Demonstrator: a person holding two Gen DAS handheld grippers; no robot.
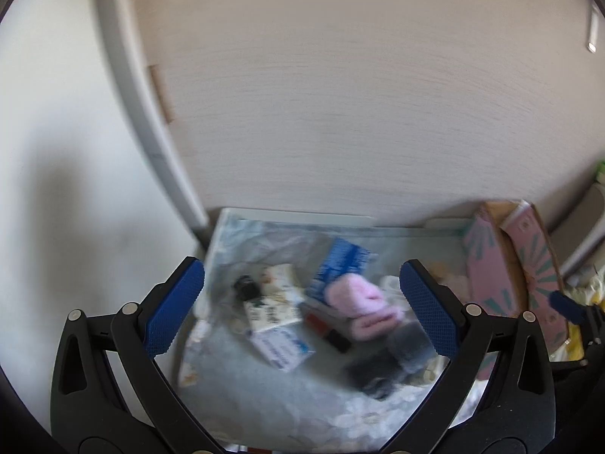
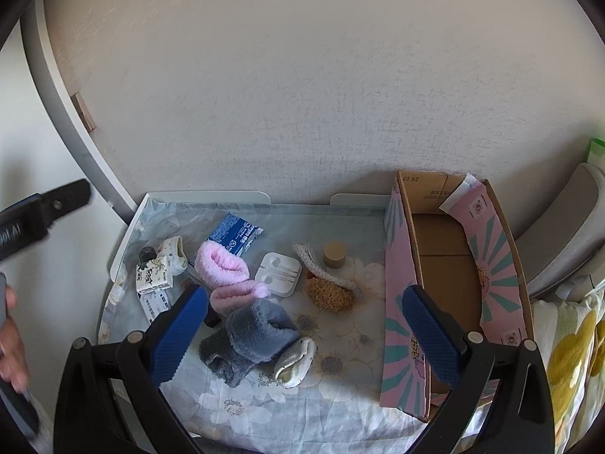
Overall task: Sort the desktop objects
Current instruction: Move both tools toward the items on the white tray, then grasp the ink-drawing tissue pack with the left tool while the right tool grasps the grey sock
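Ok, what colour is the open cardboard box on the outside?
Pink with teal rays: the cardboard box shows best in the right wrist view.

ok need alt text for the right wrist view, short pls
An open, empty right claw hovers over a floral cloth strewn with a grey sock, pink sock, blue packet and white earphone case. An open pink cardboard box stands on the right.

Wide-spread left claw (image 1: 302, 295) above blurred pink sock (image 1: 365, 304)
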